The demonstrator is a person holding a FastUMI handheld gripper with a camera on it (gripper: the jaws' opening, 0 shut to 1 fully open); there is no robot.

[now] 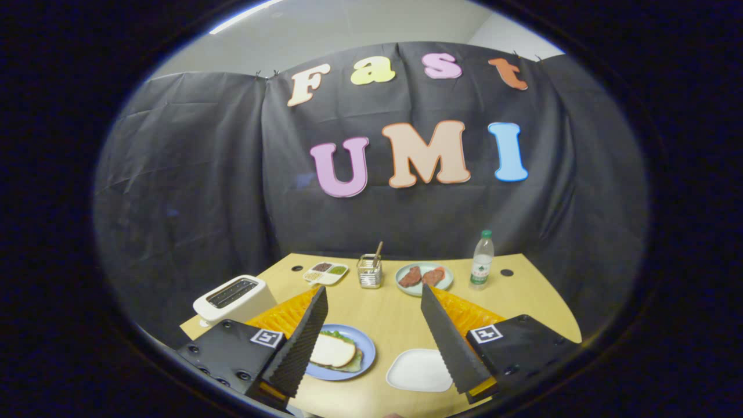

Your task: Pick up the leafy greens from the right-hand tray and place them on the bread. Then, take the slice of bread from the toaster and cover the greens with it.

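Note:
My gripper [374, 296] stands open high above the wooden table [389, 313], with nothing between its fingers. Below, beside the left finger, a blue plate [365, 363] carries a slice of bread [332, 350] lying on top of leafy greens [336, 335] whose edges peek out around it. A white toaster [234, 297] stands beyond the left finger at the table's left edge; its slots look dark. A white tray [419, 370] lies bare just inside the right finger.
At the back of the table stand a light green plate [424, 277] with two reddish meat slices, a metal utensil holder [369, 271], a divided white dish [325, 273] of condiments and a water bottle [482, 260].

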